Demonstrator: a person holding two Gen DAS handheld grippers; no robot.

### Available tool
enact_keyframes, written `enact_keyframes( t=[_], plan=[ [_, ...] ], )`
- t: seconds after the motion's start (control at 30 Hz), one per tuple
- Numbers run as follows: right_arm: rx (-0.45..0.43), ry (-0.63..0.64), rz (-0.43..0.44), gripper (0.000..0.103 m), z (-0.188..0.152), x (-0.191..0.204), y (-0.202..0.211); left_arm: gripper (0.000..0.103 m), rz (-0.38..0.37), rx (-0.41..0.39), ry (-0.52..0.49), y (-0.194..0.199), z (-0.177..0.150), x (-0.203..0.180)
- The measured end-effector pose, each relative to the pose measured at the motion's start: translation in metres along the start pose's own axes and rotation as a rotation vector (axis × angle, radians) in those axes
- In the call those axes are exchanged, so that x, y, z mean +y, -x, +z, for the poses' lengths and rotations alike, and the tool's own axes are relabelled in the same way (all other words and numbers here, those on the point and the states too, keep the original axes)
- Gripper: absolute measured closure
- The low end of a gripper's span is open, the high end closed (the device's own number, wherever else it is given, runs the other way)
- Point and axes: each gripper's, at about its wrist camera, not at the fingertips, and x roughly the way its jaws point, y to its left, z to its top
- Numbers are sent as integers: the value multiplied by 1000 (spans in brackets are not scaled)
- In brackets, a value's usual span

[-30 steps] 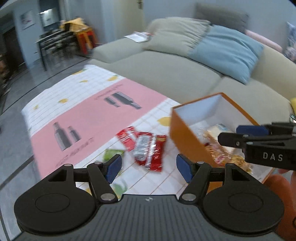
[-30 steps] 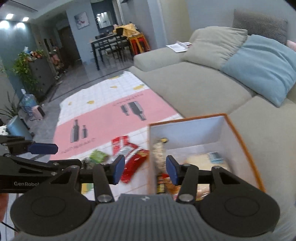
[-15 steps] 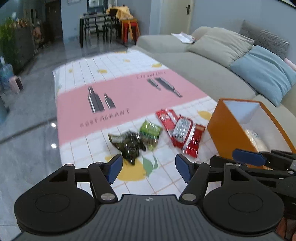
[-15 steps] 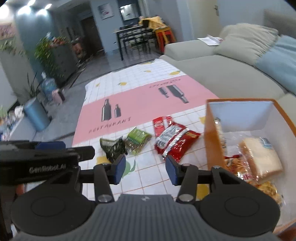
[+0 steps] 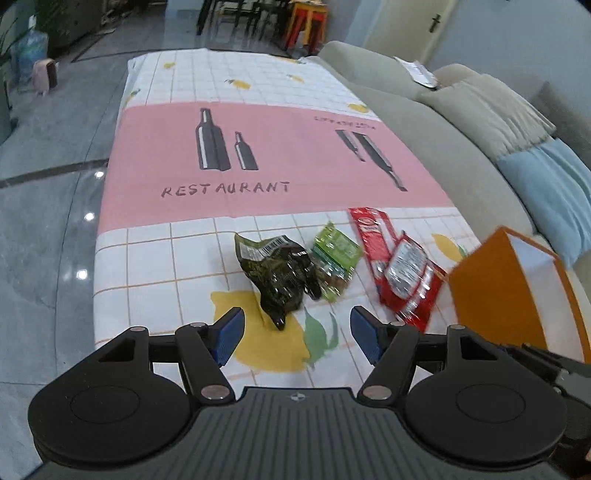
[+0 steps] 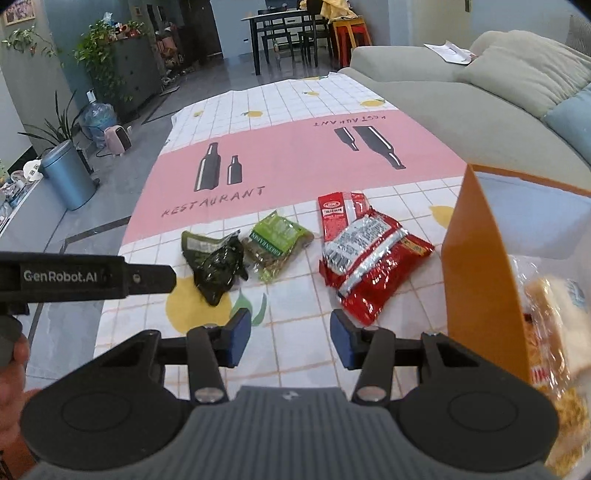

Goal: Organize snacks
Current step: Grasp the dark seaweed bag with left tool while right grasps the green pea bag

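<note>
Snack packets lie in a row on the patterned cloth: a dark green packet, a light green packet and red packets. To their right stands an orange box that holds bread and other snacks. My left gripper hovers open just short of the dark green packet, nothing between its fingers. Open and empty too, my right gripper hangs before the red packets. The left tool's arm shows at the left of the right wrist view.
A grey sofa with cushions runs along the cloth's right side. Grey tiled floor borders the cloth on the left. A blue bin, plants and a dining table with chairs stand farther off.
Both grippers have come down and swung left from over the orange box toward the packets on the cloth. The box now sits at the right edge of both views.
</note>
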Motion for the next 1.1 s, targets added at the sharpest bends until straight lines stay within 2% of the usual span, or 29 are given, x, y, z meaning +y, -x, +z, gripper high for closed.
enact_keyframes(
  t=[0.13,0.23,0.47,0.53,0.6,0.7,0.9,1.1],
  plan=[
    [18,-20,8,56,8,-1,-19,26,-12,29,38,-28,8,8],
    [15,-12,13,56,11,1,-30,26,15,38,43,-46,12,14],
    [18,24,12,56,17,4,-55,26,-17,63,80,-71,19,25],
    [4,12,30,56,19,2,-59,29,-23,69,90,-77,20,27],
    [-14,-6,52,56,21,1,-62,36,-33,87,97,-84,18,30],
    [-31,-17,41,56,24,0,-66,42,-47,59,68,-84,16,30],
    [-31,-8,34,56,27,0,-75,52,-64,54,58,-86,18,31],
    [-31,-35,31,57,29,1,-81,54,0,9,-25,-79,12,23]
  ],
)
